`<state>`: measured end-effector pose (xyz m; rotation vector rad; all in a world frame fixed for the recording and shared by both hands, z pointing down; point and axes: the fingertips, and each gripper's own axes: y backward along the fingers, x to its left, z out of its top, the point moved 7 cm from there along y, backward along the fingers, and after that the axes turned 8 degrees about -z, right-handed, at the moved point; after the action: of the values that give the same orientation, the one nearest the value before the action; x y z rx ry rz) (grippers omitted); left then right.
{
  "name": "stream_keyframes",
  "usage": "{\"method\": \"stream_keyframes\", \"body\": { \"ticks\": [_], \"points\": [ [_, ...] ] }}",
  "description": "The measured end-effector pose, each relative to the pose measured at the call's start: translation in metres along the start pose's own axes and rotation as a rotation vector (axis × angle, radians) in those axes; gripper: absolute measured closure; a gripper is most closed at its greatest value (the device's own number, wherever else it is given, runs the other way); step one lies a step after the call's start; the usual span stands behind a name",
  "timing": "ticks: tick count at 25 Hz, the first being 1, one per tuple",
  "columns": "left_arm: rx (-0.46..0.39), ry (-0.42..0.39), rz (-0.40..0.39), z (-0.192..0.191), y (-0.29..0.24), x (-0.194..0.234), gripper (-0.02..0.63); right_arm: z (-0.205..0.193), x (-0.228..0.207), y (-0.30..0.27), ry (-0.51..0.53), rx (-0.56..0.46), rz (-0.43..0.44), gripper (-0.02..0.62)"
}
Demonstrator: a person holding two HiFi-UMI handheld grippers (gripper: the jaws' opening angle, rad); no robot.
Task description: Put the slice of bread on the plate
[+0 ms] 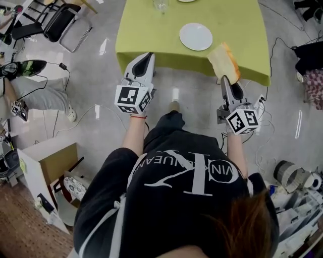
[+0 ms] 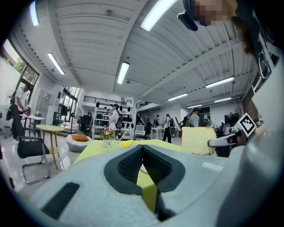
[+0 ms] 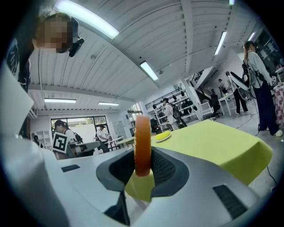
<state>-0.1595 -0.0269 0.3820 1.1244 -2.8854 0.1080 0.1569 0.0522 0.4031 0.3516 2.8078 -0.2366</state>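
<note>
The slice of bread (image 1: 224, 61), pale with a brown crust, hangs over the near right edge of the yellow-green table (image 1: 151, 30). My right gripper (image 1: 225, 78) is shut on its lower end. In the right gripper view the bread (image 3: 143, 144) stands edge-on between the dark pads (image 3: 162, 167). The white plate (image 1: 196, 36) lies empty on the table, just left of and beyond the bread. My left gripper (image 1: 147, 56) points at the table's near left edge. Its jaws (image 2: 142, 147) are shut with nothing between them. The bread (image 2: 198, 140) also shows to its right.
A glass (image 1: 160, 5) stands at the table's far side. A black chair (image 1: 63, 22) is at the far left and a cardboard box (image 1: 50, 161) at the near left. Cables (image 1: 267, 101) trail on the floor at the right. Several people stand far off.
</note>
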Motion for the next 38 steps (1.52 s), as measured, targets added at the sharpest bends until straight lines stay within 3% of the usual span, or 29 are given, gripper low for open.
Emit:
{"method": "stream_keyframes", "body": {
  "ticks": [8, 16, 22, 28, 33, 38],
  "points": [
    [0.003, 0.030, -0.025, -0.002, -0.033, 0.055, 0.595, 0.009, 0.012, -0.063, -0.041, -0.007, -0.008, 0.503],
    [0.050, 0.064, -0.088, -0.017, -0.070, 0.049, 0.595, 0.003, -0.005, -0.085, -0.143, 0.064, -0.011, 0.503],
    [0.069, 0.082, -0.052, -0.021, -0.091, 0.060, 0.595, -0.001, -0.018, -0.121, -0.189, 0.141, 0.013, 0.502],
    [0.069, 0.092, -0.011, -0.019, -0.112, 0.077, 0.595, -0.005, -0.016, -0.162, -0.235, 0.228, 0.090, 0.502],
    [0.068, 0.094, 0.000, -0.017, -0.130, 0.081, 0.595, -0.010, -0.018, -0.186, -0.305, 0.307, 0.141, 0.502],
    [0.069, 0.099, 0.033, -0.015, -0.134, 0.089, 0.595, -0.014, -0.021, -0.201, -0.415, 0.372, 0.139, 0.500]
  ]
}}
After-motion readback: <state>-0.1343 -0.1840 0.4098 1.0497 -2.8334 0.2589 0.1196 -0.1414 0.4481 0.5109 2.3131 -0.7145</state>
